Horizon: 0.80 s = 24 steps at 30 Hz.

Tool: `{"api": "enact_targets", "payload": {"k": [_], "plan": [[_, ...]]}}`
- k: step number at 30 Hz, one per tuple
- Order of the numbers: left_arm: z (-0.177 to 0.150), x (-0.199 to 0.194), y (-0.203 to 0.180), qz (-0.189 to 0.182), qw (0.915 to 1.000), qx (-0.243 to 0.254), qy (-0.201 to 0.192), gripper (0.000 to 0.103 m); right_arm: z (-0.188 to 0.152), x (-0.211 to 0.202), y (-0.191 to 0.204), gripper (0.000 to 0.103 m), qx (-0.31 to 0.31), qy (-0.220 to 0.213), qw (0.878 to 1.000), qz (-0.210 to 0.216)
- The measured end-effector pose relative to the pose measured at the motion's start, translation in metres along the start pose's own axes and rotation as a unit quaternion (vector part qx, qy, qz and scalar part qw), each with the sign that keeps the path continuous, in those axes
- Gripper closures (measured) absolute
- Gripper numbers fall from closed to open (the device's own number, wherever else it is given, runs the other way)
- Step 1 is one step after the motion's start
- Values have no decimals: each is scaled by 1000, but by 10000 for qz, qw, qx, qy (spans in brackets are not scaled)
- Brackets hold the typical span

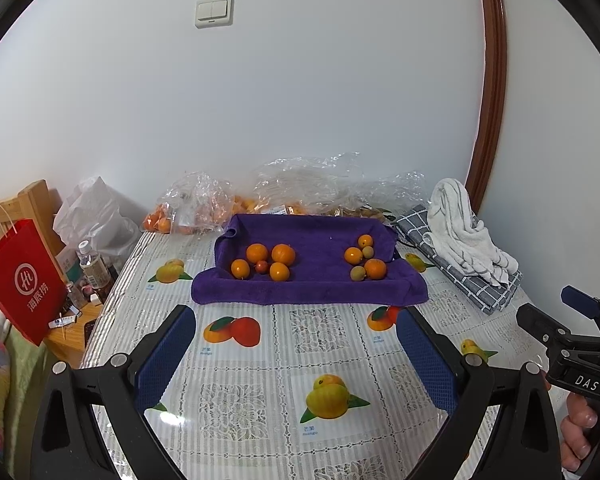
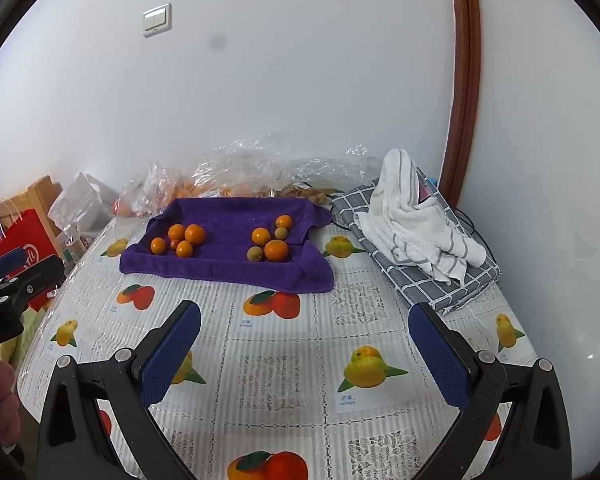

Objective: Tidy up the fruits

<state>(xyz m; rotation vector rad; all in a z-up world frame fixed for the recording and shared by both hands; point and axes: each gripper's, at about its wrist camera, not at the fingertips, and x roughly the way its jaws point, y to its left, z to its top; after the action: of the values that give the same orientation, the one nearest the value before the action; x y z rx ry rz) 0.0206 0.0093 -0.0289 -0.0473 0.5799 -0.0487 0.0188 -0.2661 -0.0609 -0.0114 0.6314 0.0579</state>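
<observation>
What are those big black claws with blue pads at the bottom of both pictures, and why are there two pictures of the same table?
Those claws are grabbers that a person holds, one in each hand. Each grabber carries a small camera looking out along its two fingers, so you get two pictures.

One picture comes from the left gripper, the other from the right gripper. Both are wide open and hold nothing. At the picture edges you can glimpse the other grabber and a hand.

On the table, with its fruit-print cover, lies a purple towel. On it sit two little heaps of fruit: oranges on the left, oranges mixed with small brownish fruits on the right. Behind are plastic bags; to the right, a white towel on a checked cloth.
</observation>
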Motion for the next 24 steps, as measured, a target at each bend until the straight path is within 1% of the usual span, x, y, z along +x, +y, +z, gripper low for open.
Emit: {"api": "enact_targets", "payload": {"k": [24], "plan": [[1,0,3,-29,10000,13,19,2,1,0,-1,1,10,-17,10000,10]]}}
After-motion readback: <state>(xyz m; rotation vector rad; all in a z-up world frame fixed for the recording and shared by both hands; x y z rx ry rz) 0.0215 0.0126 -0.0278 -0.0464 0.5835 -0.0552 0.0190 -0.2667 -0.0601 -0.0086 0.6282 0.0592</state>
